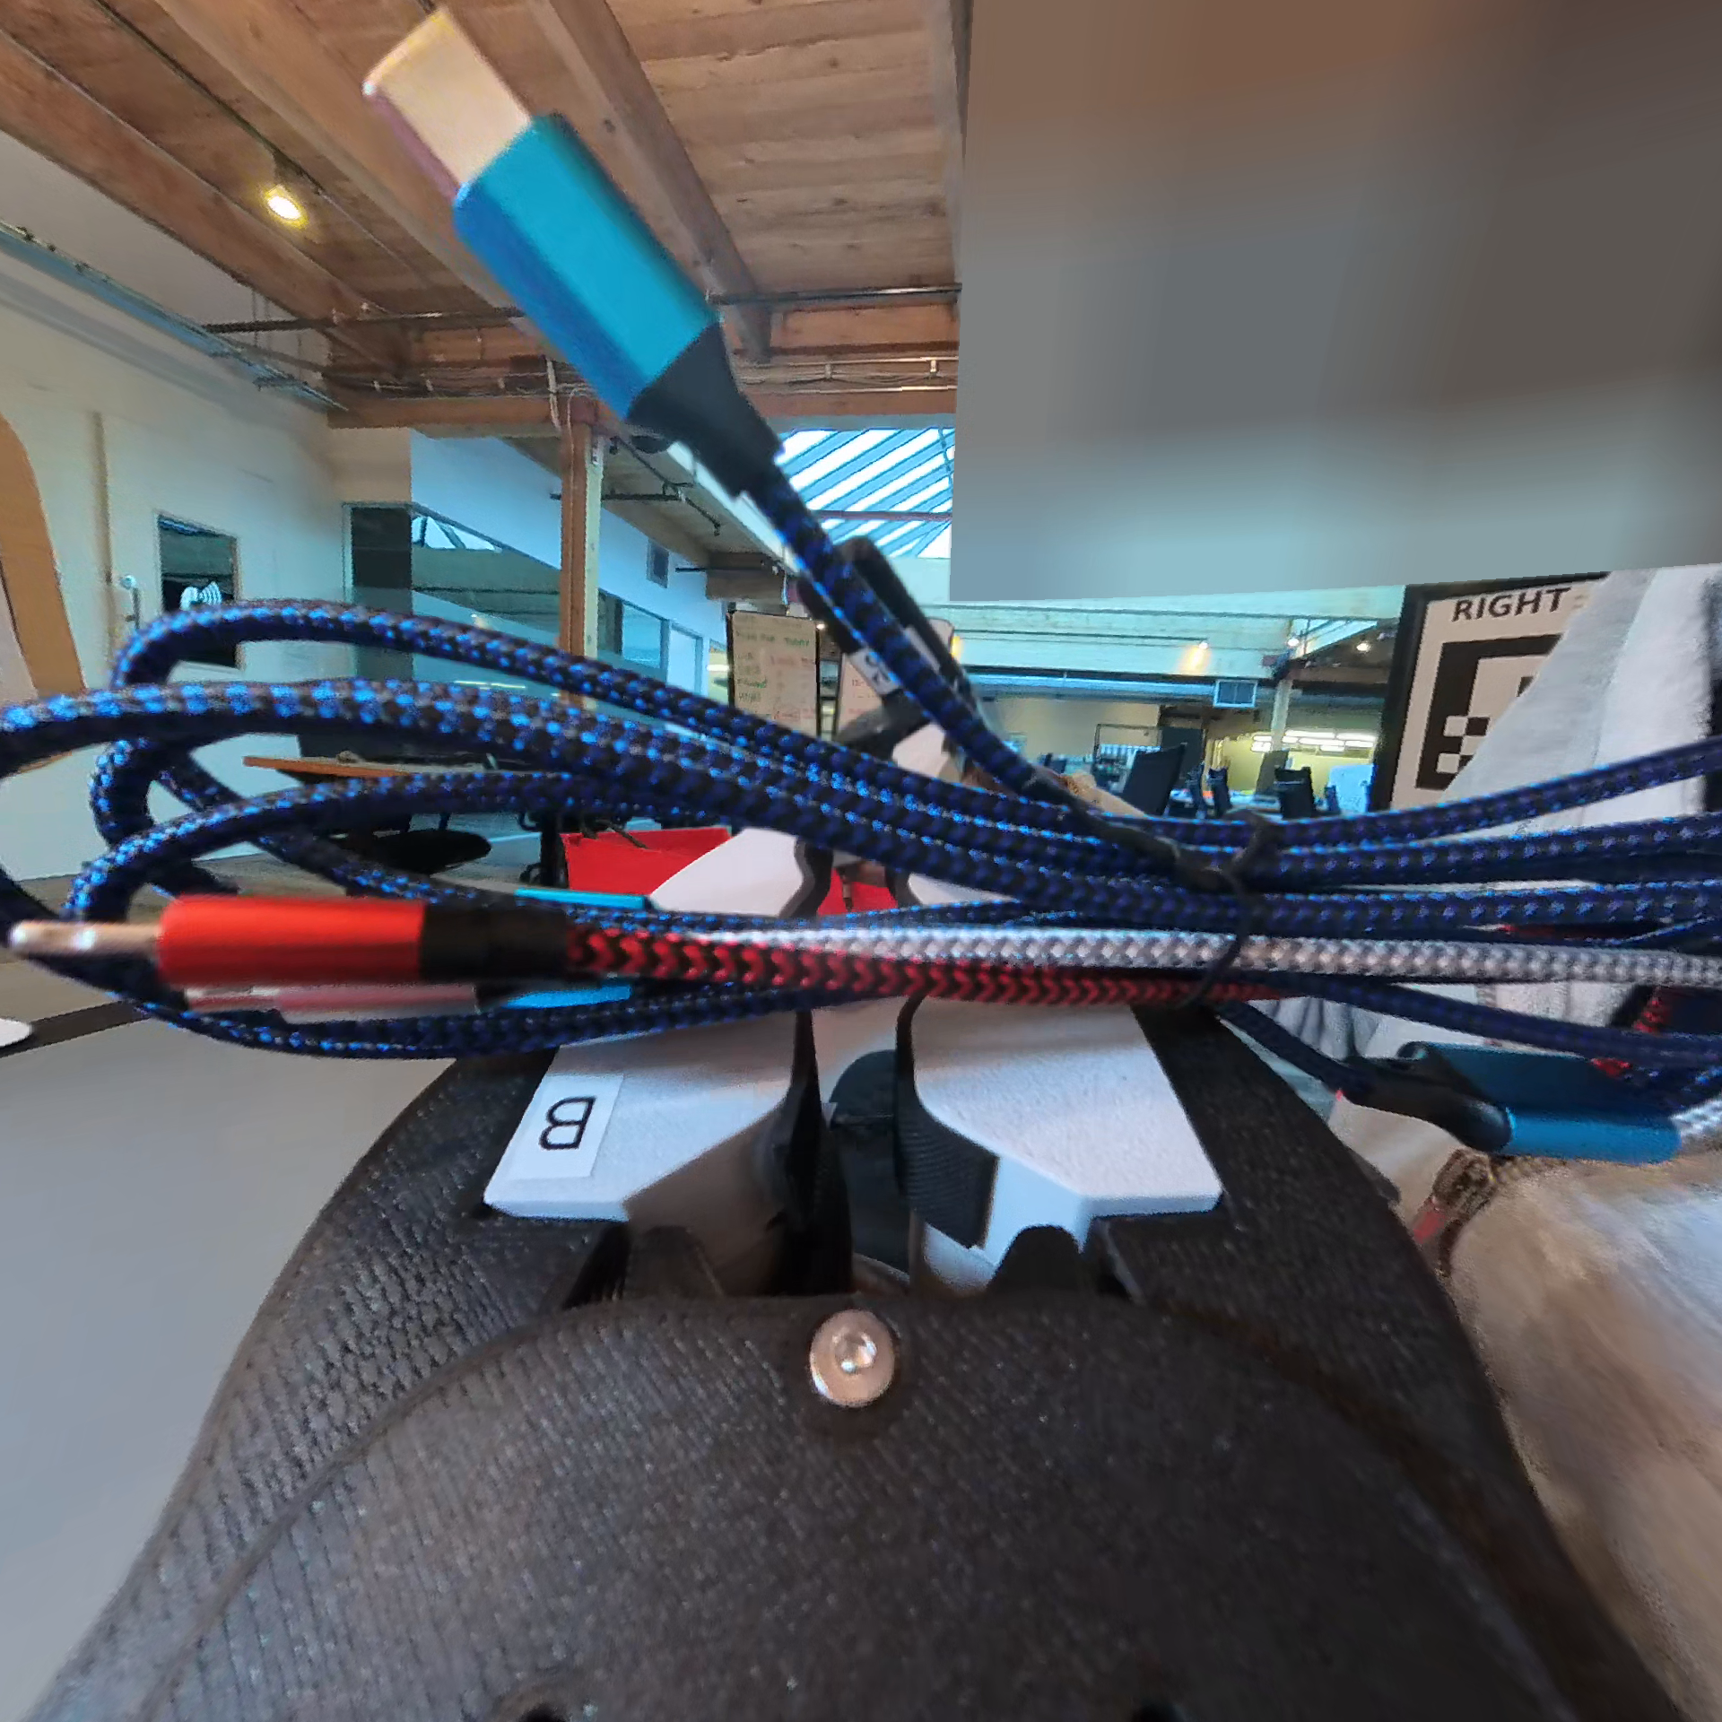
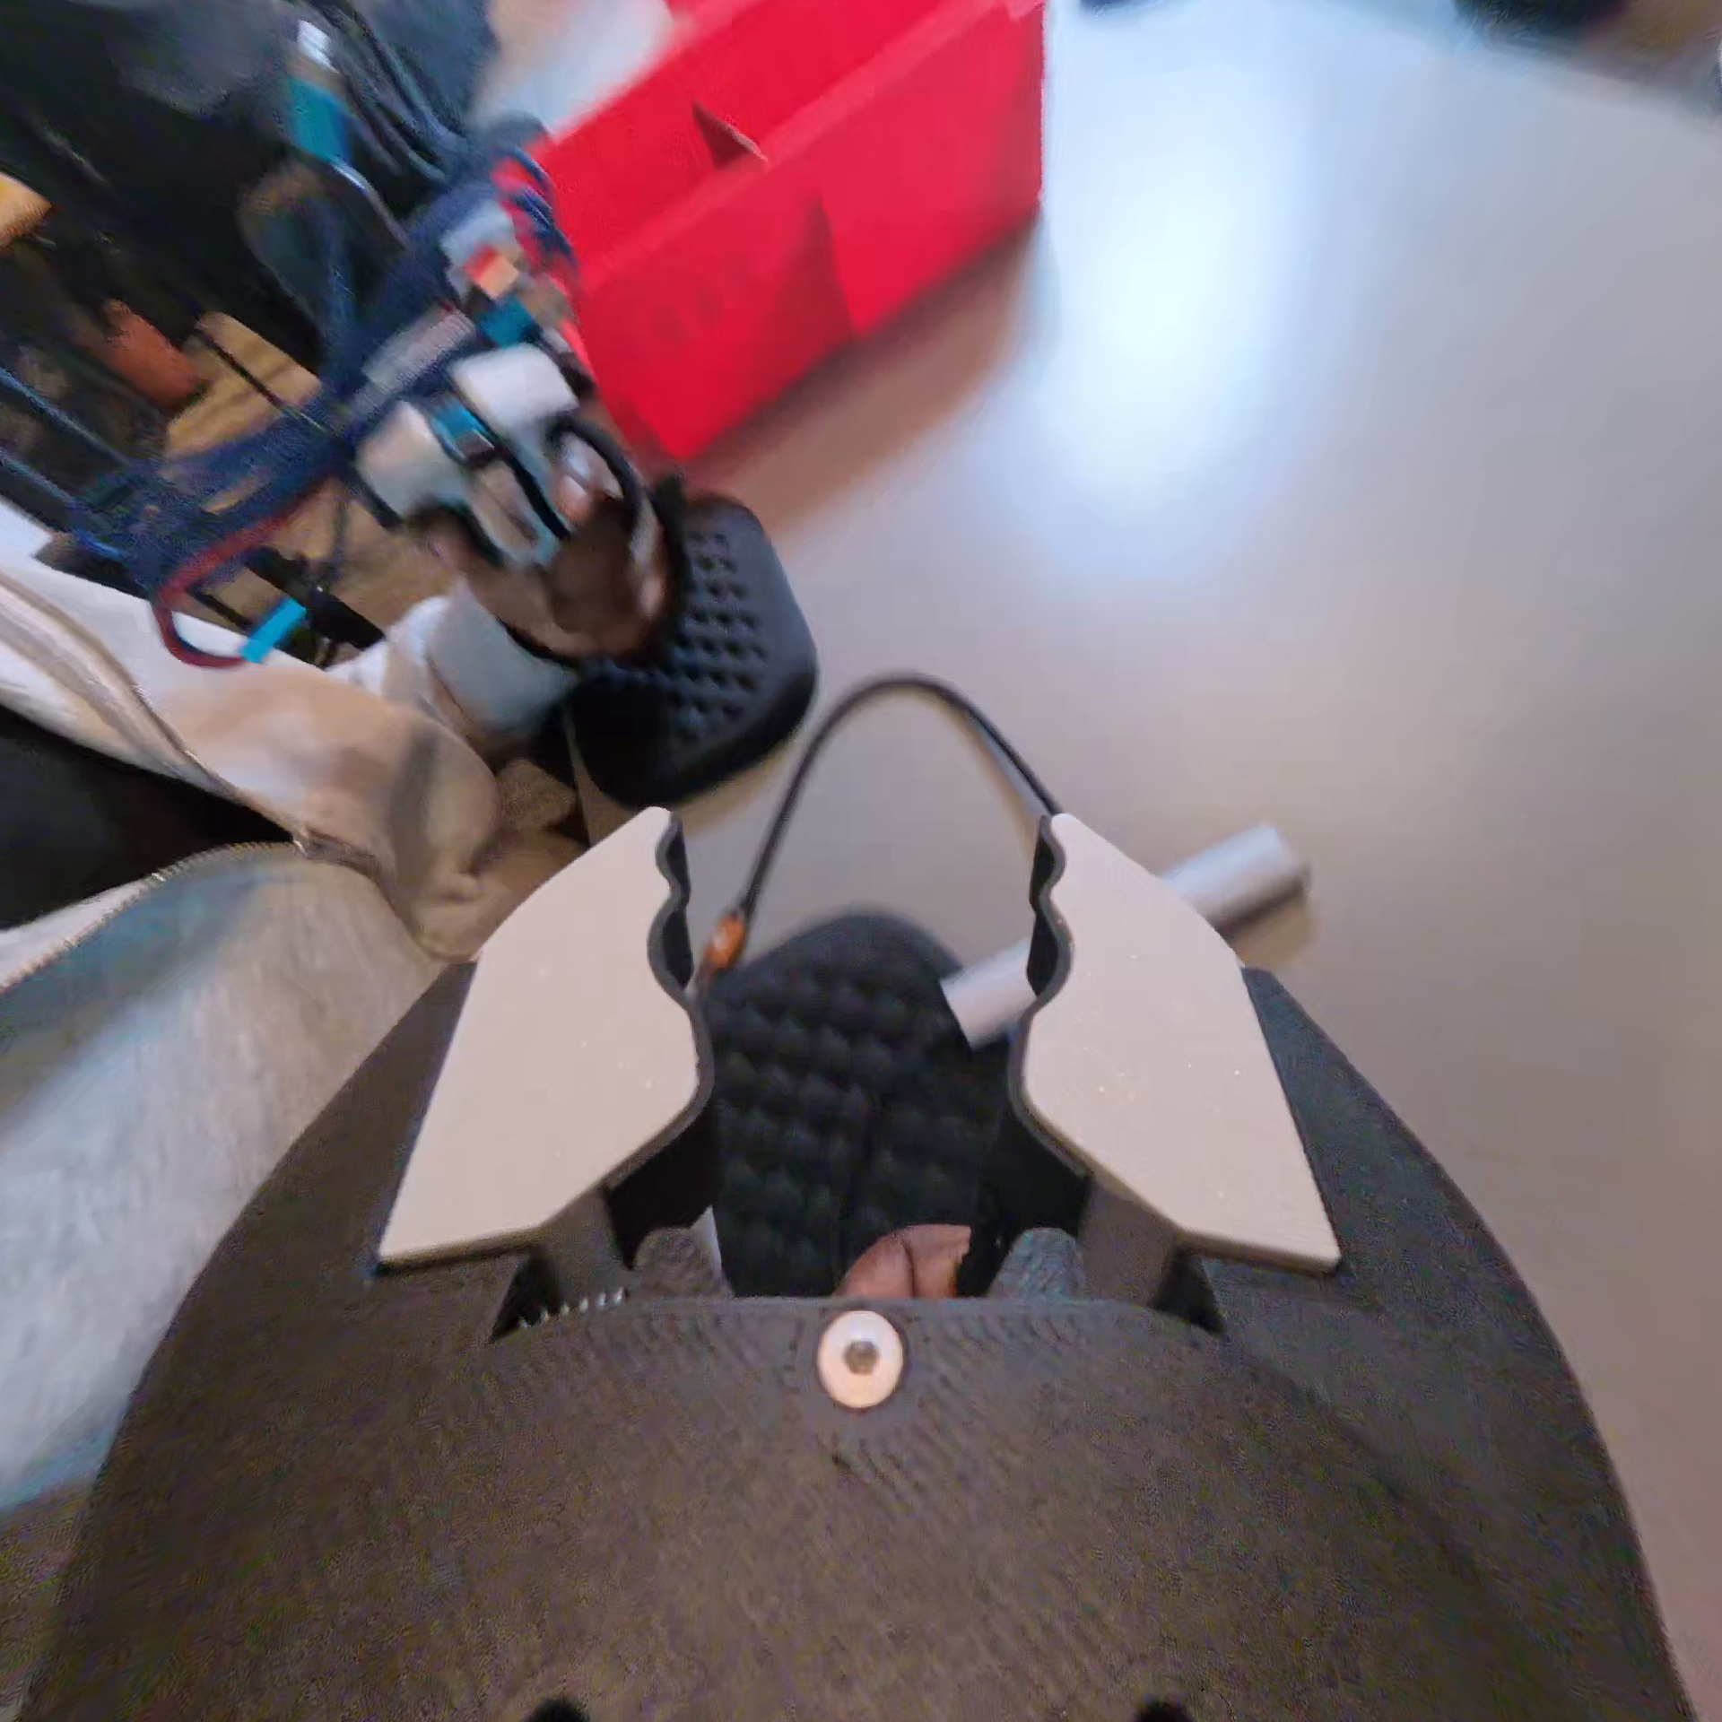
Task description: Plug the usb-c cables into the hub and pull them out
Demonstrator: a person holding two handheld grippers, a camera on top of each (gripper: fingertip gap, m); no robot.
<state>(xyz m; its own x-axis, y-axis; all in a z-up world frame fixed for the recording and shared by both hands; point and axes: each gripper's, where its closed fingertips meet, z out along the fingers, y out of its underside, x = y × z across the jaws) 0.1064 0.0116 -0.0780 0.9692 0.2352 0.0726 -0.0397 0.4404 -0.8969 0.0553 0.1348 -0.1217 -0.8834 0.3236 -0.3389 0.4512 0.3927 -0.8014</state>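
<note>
My left gripper (image 1: 820, 885) is shut, and a tied bundle of blue, red and silver braided cables (image 1: 839, 839) lies across its white fingers (image 1: 1044, 1109). A blue plug (image 1: 578, 261) sticks up and a red plug (image 1: 289, 941) points left. The right wrist view shows this gripper blurred at the upper left (image 2: 485, 438), held up with the bundle (image 2: 233, 485). My right gripper (image 2: 859, 839) is open and empty. It hovers over the grey hub (image 2: 1230, 876), which lies on the table with its short black lead (image 2: 895, 690) looped between my fingertips.
A red divided bin (image 2: 792, 186) stands at the back of the grey table (image 2: 1351, 466). A person's light grey jacket (image 2: 233, 978) fills the left side. A black dimpled pad (image 2: 839, 1072) sits under the right fingers. The right gripper's marker plate (image 1: 1491, 690) shows far right.
</note>
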